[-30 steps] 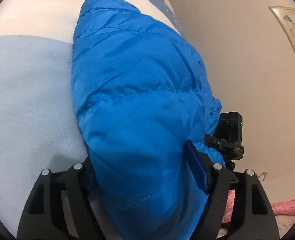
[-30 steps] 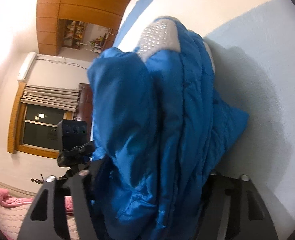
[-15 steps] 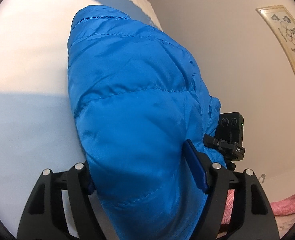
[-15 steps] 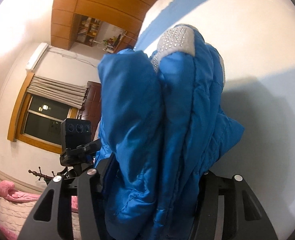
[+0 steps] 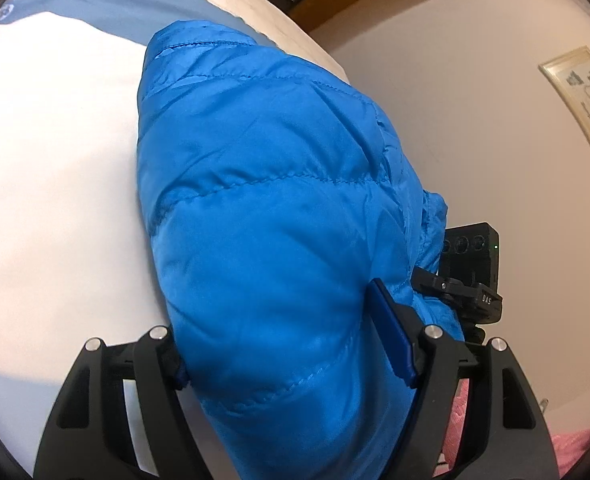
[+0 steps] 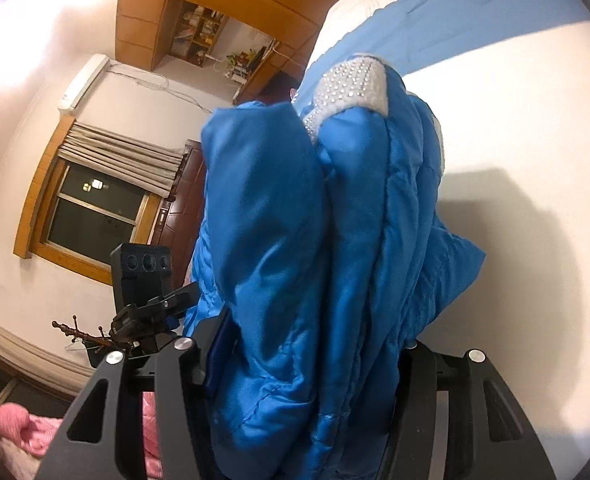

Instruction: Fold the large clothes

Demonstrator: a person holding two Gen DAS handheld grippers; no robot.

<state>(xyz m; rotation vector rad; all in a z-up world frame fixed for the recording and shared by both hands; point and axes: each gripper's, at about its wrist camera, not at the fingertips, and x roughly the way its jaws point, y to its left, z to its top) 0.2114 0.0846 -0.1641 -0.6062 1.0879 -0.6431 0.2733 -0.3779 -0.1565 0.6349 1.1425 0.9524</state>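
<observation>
Between both tongs | left tongs (image 5: 291,344), right tongs (image 6: 307,344) | one blue jacket (image 5: 271,216)

We hold both grippers clamped: our left gripper (image 5: 291,344) and right gripper (image 6: 307,360), fingers pointing forward.

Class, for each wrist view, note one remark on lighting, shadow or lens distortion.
Left wrist view: fisheye bends the framed picture and darkens the corners. Right wrist view: glare washes out the upper-left wall; the blue jacket casts a shadow on the bedding.
</observation>
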